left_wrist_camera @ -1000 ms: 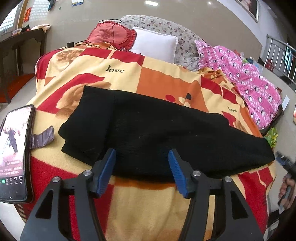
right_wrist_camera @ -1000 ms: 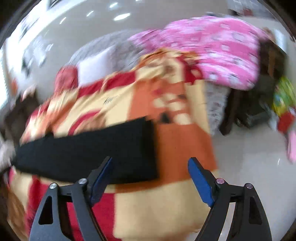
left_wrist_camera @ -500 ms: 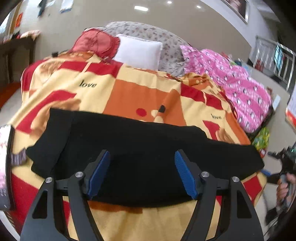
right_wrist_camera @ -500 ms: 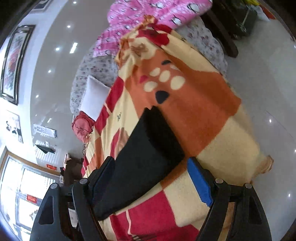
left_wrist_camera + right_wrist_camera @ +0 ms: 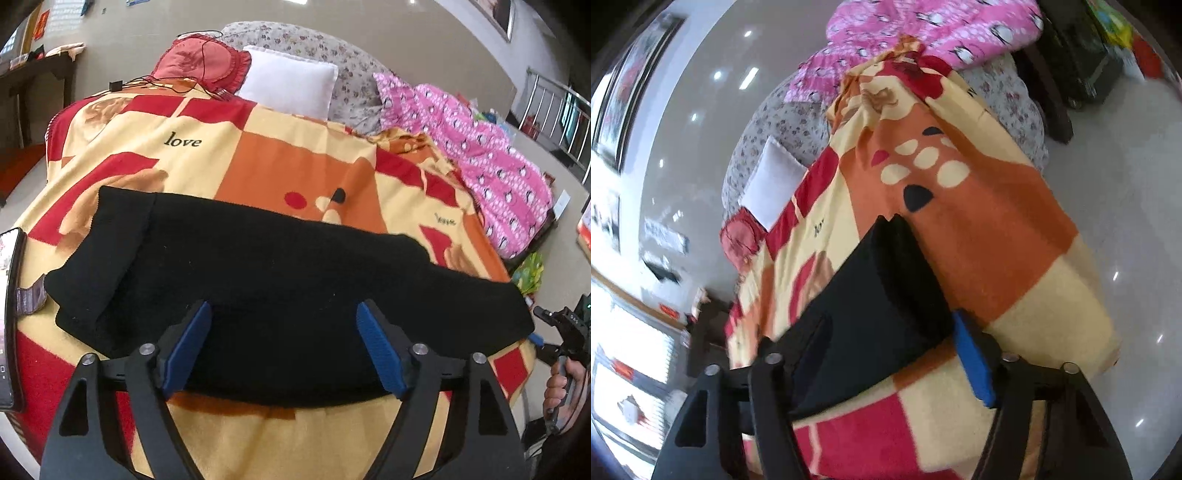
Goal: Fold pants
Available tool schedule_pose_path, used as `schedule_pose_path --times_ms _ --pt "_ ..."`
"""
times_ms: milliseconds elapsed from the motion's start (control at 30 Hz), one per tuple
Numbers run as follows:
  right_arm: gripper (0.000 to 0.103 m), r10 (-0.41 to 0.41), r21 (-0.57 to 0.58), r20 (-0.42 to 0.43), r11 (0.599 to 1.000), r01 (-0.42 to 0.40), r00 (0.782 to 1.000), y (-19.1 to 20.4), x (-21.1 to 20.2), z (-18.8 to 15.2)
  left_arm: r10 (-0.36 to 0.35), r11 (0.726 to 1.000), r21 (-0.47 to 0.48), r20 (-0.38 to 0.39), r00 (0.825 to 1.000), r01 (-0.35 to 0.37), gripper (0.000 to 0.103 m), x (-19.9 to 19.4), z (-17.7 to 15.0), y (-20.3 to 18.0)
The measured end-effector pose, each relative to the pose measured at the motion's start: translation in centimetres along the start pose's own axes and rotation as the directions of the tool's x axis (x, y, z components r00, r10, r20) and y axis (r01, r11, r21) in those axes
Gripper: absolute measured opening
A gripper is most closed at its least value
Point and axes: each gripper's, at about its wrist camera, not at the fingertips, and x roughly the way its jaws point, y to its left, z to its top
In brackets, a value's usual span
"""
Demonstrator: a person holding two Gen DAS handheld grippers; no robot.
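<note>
Black pants [image 5: 280, 280] are laid across the near part of a bed covered by an orange, red and cream blanket [image 5: 288, 166]. The pants lie as one long flat band, so the legs appear to have been stacked lengthwise already; no crosswise fold is seen, and that is judged to be the remaining work.

The left hand-held gripper [image 5: 282, 347] is held low over the near long edge of the pants, about midway along them, pointing toward the pillows. Its blue pads are spread wide apart with black cloth visible between them, and nothing is clamped. Whether the pads touch the fabric cannot be told.

The right hand-held gripper [image 5: 886, 354] is tilted steeply at the end of the pants farthest from the phone [image 5: 9, 317] lying at the blanket's edge. Its jaws are parted widely — the blue pad [image 5: 973, 363] lies just beside the corner of the pants, and the other finger is seen dark against the cloth. The end of the pants sits between the fingers, but no grip has been taken yet.
</note>
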Motion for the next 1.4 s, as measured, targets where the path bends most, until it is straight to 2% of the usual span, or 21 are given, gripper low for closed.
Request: schedule_pose_path --times_ms 100,167,300,367,500,800,1200,1333,1400 --pt "0.058 -0.033 -0.084 0.028 0.996 0.035 0.999 0.5 0.3 -0.3 0.008 1.0 0.004 -0.017 1.0 -0.008 0.084 0.3 0.0 0.0" --pt "0.05 -0.052 -0.114 0.048 0.992 0.057 0.997 0.6 0.5 -0.4 0.001 1.0 0.001 -0.025 1.0 -0.001 0.085 0.4 0.1 0.1" --pt "0.037 -0.072 -0.135 0.072 0.988 0.081 0.995 0.3 0.5 -0.5 -0.015 1.0 -0.007 -0.028 1.0 0.015 0.086 0.4 0.0 0.4" --pt "0.026 -0.078 -0.141 0.085 0.986 0.089 0.993 0.0 0.4 -0.6 -0.023 1.0 -0.011 -0.029 0.999 0.022 0.087 0.5 0.1 0.5" --pt "0.016 -0.076 -0.153 0.097 0.984 0.09 0.992 -0.5 0.2 -0.7 -0.035 0.999 -0.018 -0.03 0.999 0.035 0.088 0.4 0.1 0.7" --pt "0.015 -0.069 -0.167 0.13 0.982 0.091 0.989 -0.6 0.2 -1.0 -0.043 0.999 -0.023 -0.03 0.999 0.043 0.089 0.3 0.1 0.7" --pt "0.015 -0.045 -0.119 0.1 0.991 0.056 0.994 -1.2 0.1 -0.5 -0.056 0.998 -0.031 -0.025 0.998 0.056 0.089 0.3 0.1 0.9" --pt "0.009 -0.035 -0.106 0.1 0.993 0.045 0.994 -1.3 0.0 -0.3 -0.11 0.99 -0.086 0.022 0.994 0.112 0.089 -0.5 0.0 1.9" --pt "0.008 -0.009 -0.097 0.129 0.995 0.021 0.992 -0.8 -0.7 -0.3 -0.101 0.987 -0.116 0.072 0.992 0.109 0.089 -1.3 -0.1 2.6"
